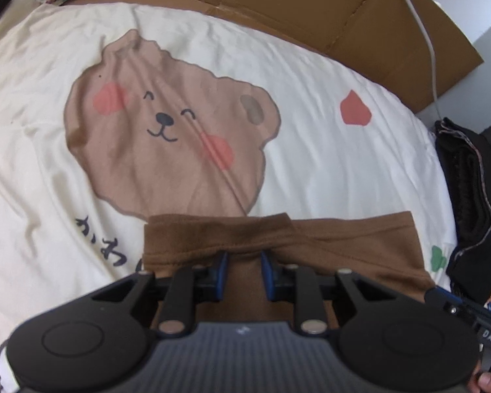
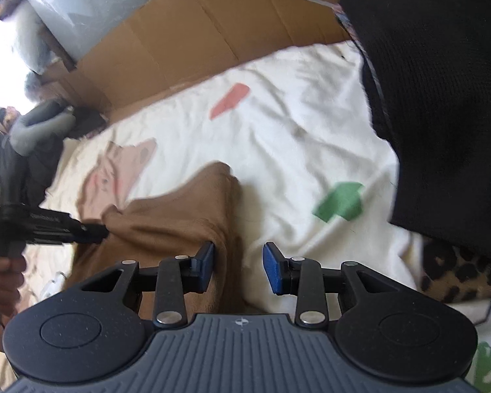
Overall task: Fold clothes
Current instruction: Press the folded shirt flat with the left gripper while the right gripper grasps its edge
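Left wrist view: the left gripper (image 1: 244,260) pinches a fold of the brown garment (image 1: 311,245), which lies along the near edge of the cream bear-print bedsheet (image 1: 311,98); cardboard (image 1: 311,6) lines the far edge.

Right wrist view: the right gripper (image 2: 238,263) is spread wide, its left finger touching the brown garment (image 2: 167,216). A black garment (image 2: 442,114) covers the sheet's right edge.

I am reading "DAS" on my right gripper (image 1: 489,337); Japanese characters (image 1: 106,242) are showing on the cream sheet (image 1: 311,137).
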A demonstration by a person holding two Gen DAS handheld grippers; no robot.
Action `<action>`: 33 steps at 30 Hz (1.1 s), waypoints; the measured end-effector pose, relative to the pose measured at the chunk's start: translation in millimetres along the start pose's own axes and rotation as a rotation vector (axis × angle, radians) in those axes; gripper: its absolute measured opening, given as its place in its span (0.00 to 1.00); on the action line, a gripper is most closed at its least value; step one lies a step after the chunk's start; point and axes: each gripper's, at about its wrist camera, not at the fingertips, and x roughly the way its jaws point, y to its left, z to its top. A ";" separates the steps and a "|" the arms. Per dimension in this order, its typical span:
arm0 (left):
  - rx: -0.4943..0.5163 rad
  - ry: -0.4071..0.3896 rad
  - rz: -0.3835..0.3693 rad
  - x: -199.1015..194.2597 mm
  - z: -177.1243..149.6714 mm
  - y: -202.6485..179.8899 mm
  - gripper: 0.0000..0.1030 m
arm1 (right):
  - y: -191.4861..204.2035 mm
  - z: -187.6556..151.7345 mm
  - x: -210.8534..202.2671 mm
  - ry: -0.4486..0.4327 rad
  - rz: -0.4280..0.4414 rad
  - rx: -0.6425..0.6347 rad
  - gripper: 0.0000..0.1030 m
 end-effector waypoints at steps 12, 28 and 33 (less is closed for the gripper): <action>0.076 0.047 0.057 -26.3 -6.1 2.5 0.28 | -14.3 2.8 26.3 0.027 0.088 0.087 0.43; 0.012 0.069 0.104 -47.2 -34.5 37.3 0.32 | -40.5 -2.4 38.0 0.061 0.227 0.246 0.24; 0.003 0.067 0.102 -50.7 -38.0 43.2 0.32 | -30.3 4.7 19.3 0.034 0.256 0.207 0.22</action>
